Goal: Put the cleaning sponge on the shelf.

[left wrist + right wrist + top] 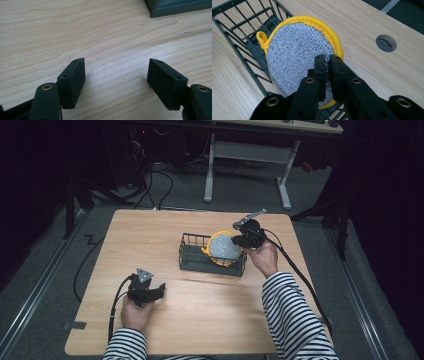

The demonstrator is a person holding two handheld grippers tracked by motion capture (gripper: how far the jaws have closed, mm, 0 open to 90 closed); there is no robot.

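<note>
At the left of the high view, the left claw (159, 291) rests low over the wooden worktop (150, 235), held in the person's left hand (135, 312), with a striped sleeve (125, 345) behind it. Its jaws stand wide apart with nothing between them; in the left gripper view only bare wood grain lies in the gap, and a corner of the dark wire basket (175, 7) sits well ahead of it and off to its right. Further right, the basket (192, 252) stands mid-worktop, and the round scouring pad (224, 248), silver mesh with a yellow rim, stands on edge at the basket's right end. The right claw (239, 241) is at the pad's right edge. In the right gripper view its jaws are nearly together around the pad (297, 57), the rim caught in the narrow gap between them, the yellow loop (261, 38) far ahead and to the left of the claw.
</note>
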